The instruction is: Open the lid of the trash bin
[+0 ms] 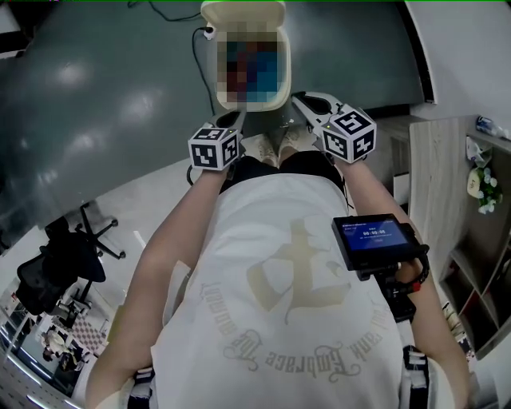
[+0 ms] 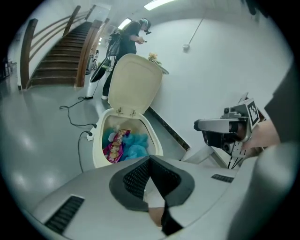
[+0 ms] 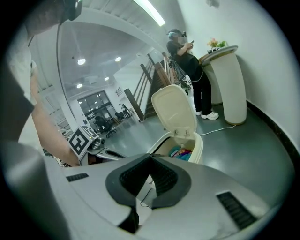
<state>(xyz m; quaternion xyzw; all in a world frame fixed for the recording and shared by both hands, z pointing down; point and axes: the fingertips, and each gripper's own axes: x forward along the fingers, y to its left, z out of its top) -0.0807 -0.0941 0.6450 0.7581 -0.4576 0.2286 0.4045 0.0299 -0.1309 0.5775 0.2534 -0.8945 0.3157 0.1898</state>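
The cream trash bin [image 1: 284,72] stands on the floor ahead of me with its lid [image 1: 243,13] tipped up and back. In the left gripper view the lid [image 2: 134,84] stands upright over the bin's rim [image 2: 98,140], and colourful wrappers and blue stuff [image 2: 123,143] lie inside. The right gripper view shows the same raised lid [image 3: 174,110] above the bin [image 3: 197,146]. My left gripper [image 2: 150,158] and right gripper [image 3: 151,157] are both shut on nothing and hang short of the bin, apart from it. In the head view the left gripper [image 1: 239,121] and right gripper [image 1: 300,101] flank the bin's near side.
A person in black [image 3: 191,65] stands by a tall white counter [image 3: 228,84] behind the bin. A cable [image 2: 75,106] runs over the grey floor to the bin's base. Stairs [image 2: 56,51] rise at the back, an office chair [image 1: 65,264] is at my left and wooden shelves [image 1: 457,200] at my right.
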